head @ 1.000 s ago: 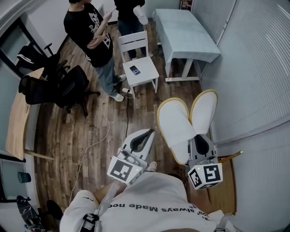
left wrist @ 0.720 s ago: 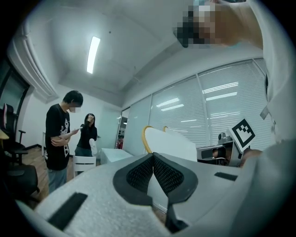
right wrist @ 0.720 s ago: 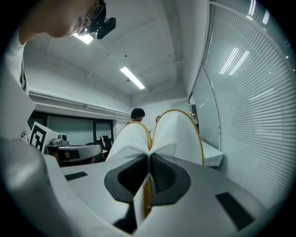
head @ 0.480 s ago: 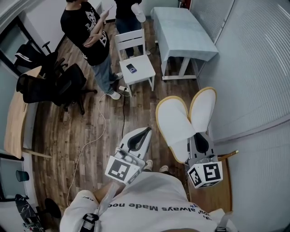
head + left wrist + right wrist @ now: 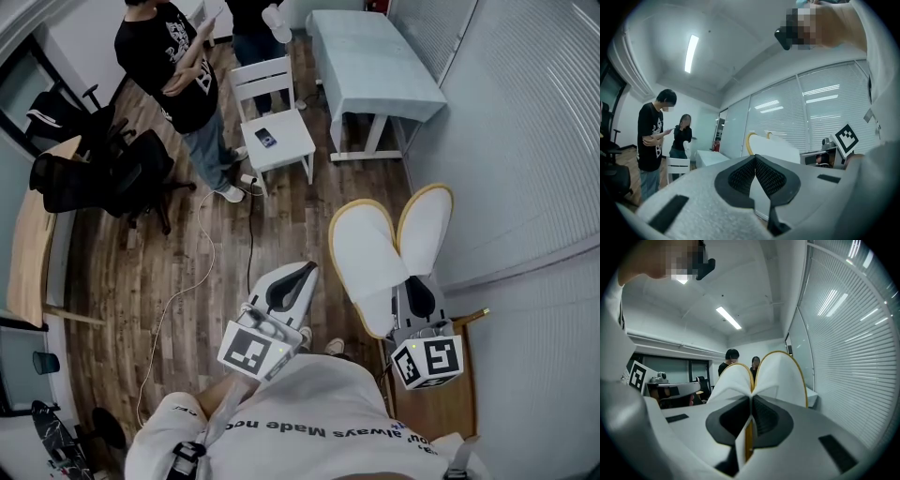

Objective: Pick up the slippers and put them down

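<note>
The 2 slippers (image 5: 389, 253) (white, yellow-edged) fan out in the air above the wood floor (image 5: 187, 253), beside the blinds (image 5: 525, 141), pinched at their near ends by your right gripper (image 5: 419, 298), jaws clamped tight on them. On your left gripper (image 5: 292, 281) the jaws are pressed together, holding nothing.

Just one readable bit
The white shirt (image 5: 309, 398) at the bottom edge says "always Made", both ends cut off. The print on the black T-shirt (image 5: 176, 67) is too small to read.
</note>
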`<state>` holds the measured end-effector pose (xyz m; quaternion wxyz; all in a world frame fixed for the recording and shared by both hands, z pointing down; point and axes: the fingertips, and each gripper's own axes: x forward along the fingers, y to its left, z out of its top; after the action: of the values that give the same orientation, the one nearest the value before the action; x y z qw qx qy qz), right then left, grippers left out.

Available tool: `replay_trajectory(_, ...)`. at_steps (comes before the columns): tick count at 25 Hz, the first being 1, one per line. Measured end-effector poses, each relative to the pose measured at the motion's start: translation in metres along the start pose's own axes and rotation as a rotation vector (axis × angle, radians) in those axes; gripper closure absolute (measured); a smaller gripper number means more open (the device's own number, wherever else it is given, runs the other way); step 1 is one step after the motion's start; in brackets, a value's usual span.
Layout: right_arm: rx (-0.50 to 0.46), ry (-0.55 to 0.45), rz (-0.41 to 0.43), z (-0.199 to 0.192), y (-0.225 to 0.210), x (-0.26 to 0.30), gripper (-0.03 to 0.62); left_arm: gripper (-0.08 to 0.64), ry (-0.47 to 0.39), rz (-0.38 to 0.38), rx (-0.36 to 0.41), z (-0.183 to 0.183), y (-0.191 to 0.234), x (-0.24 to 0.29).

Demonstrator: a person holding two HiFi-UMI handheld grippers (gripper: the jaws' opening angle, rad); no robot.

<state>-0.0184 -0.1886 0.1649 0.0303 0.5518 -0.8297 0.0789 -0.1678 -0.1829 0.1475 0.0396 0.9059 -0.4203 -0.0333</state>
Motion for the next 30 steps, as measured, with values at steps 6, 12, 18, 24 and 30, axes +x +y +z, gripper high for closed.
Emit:
replay_trajectory(6, 0.011, 0.031, 0.001, -0.011, 0.0, -0.005, 0.569, 0.549, 0.015, -0.013, -0.009, -0.001, -0.005, -0.001)
replay_trajectory(12, 0.025, 0.08, 0.007, -0.047, -0.013, -0.002, 0.569, 0.549, 0.064, -0.004, -0.011, -0.044, -0.005, 0.008)
replay_trajectory(18, 0.048, 0.149, 0.005, -0.085, -0.02, -0.002, 0.569, 0.549, 0.105, -0.002, -0.02, -0.084, -0.003, 0.011)
replay_trajectory(24, 0.078, 0.209, 0.003, -0.123, -0.023, -0.001, 0.569, 0.549, 0.165, -0.014, -0.038, -0.118, -0.002, 0.011)
replay_trajectory(30, 0.083, 0.257, 0.001, -0.163, -0.025, 0.002, 0.569, 0.549, 0.213, -0.012, -0.052, -0.157, 0.003, 0.008)
